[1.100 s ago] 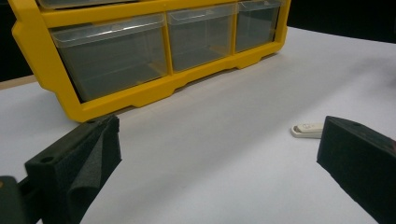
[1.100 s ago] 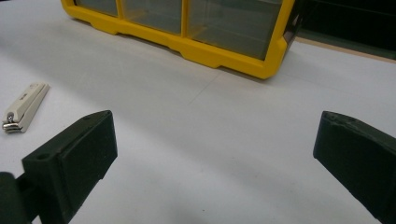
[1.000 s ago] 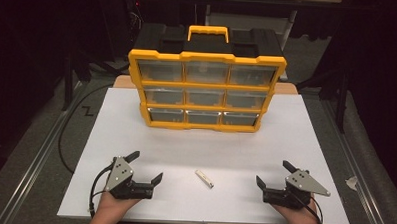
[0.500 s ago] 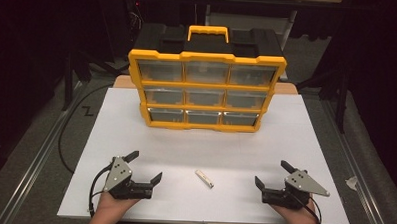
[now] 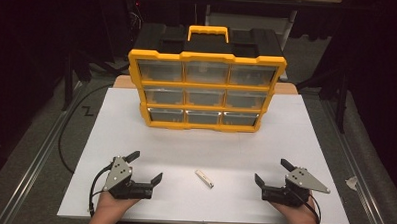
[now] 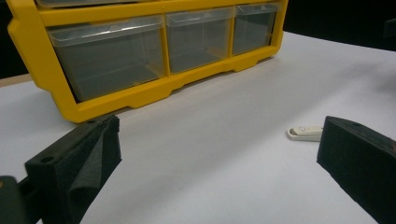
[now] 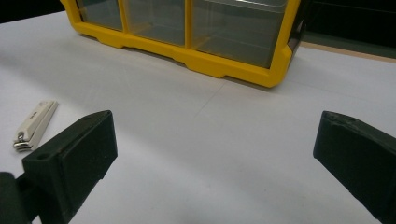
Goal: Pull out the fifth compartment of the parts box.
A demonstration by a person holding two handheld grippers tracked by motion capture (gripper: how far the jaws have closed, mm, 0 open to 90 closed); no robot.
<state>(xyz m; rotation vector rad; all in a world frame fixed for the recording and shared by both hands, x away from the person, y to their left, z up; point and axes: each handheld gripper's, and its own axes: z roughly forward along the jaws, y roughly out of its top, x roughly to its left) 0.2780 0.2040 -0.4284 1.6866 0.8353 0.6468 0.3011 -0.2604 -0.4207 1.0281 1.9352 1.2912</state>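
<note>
While both grippers rest low on the white tabletop, the scene reads as follows.

Left gripper: the black two-jaw left gripper (image 5: 145, 166), held in the person's left hand (image 5: 110, 206), has its jaws spread wide with nothing between them.

Right gripper: the black two-jaw right gripper (image 5: 270, 171) with a grey three-cornered plate on top, held in the person's right hand (image 5: 298, 215), has its jaws spread wide as well, with nothing between them.

Thing in hand: a small cream-white nail clipper with a metal end (image 5: 204, 178) lies flat on the tabletop between the two grippers, touching neither. In the left gripper view it sits just beyond that gripper's right-hand jaw, partly hidden behind it (image 6: 304, 133). In the right gripper view it lies outside and just ahead of that gripper's left-hand jaw (image 7: 33, 124).

Cabinet: a yellow plastic organizer with nine clear drawers in three rows and a carry handle (image 5: 206, 85) stands upright well ahead of both grippers. Its bottom row of drawers faces the left gripper (image 6: 140, 95) and the right gripper (image 7: 219, 67).

Surface: the white rectangular table board (image 5: 111, 124) carries the clipper and the organizer.
</note>
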